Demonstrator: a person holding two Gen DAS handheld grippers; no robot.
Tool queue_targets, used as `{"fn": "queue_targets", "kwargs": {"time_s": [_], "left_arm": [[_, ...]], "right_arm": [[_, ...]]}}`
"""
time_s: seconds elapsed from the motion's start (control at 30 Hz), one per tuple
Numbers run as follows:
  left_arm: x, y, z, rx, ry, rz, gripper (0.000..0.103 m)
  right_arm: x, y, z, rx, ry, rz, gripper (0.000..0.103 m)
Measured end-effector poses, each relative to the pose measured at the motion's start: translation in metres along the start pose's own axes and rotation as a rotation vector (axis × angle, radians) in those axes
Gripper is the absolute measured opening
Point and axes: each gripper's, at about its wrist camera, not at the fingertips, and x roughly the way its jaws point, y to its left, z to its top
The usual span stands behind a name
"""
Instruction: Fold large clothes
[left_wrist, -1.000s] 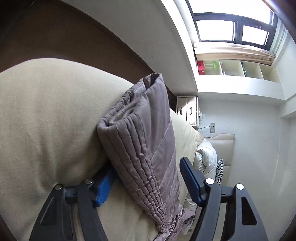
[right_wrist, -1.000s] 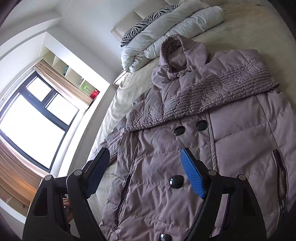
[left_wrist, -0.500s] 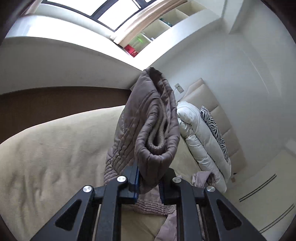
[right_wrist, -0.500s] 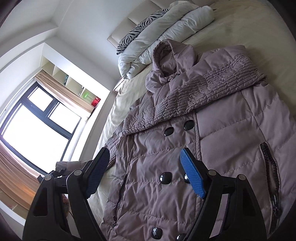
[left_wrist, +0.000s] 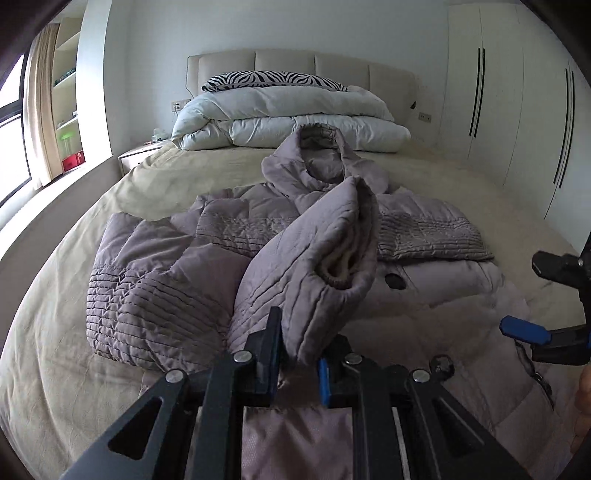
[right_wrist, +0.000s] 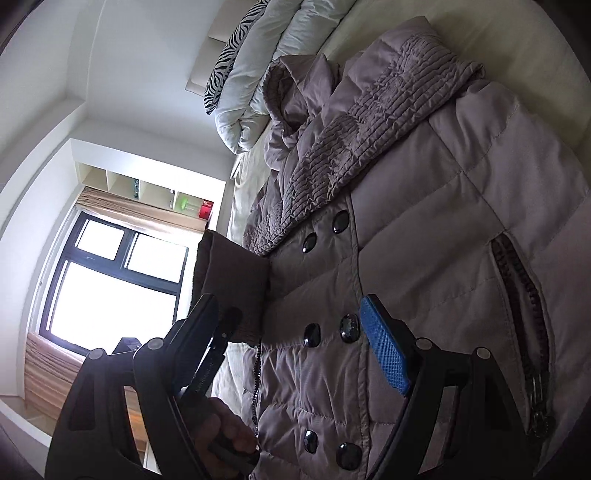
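Between left claw (left_wrist: 297, 356) fingers, sleeve cuff (left_wrist: 332, 258)

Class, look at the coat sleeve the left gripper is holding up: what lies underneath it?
Under the raised sleeve the left gripper holds lies the coat front, one dark button showing. Whatever the sleeve covers stays hidden.

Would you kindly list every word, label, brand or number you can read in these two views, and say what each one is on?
No text reads clearly in either view.
Left gripper: a faint line of engraved lettering runs along its black finger in the right wrist view, too small and blurred to read.
Red box on the window shelf: no legible label.
Mauve quilted puffer coat: no visible tag or brand.
Right gripper: no markings visible.
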Motion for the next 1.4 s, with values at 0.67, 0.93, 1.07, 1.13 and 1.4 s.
{"fn": "queue_targets", "kwargs": {"time_s": [0.67, 0.93, 1.07, 1.13, 1.4], "left_arm": [[-0.022, 0.031, -0.012, -0.02, -0.058, 0.008, 0.077], [-0.023, 0.105, -0.001, -0.22, -0.091, 0.097, 0.086], [0.002, 0.13, 0.014, -0.294, -0.061, 0.11, 0.087], [0.018, 0.138, 0.022, -0.325, -0.049, 0.118, 0.087], [0.098, 0.155, 0.054, -0.408, 0.046, 0.102, 0.073]], "right_arm": [[0.155, 0.087, 0.045, -0.137, 0.336, -0.009, 0.019], [0.095, 0.199, 0.093, -0.224, 0.18, 0.164, 0.017], [0.06, 0.264, 0.119, -0.29, 0.092, 0.255, 0.017], [0.047, 0.287, 0.129, -0.314, 0.065, 0.288, 0.017], [0.015, 0.309, 0.156, -0.356, 0.008, 0.303, 0.016]]}}
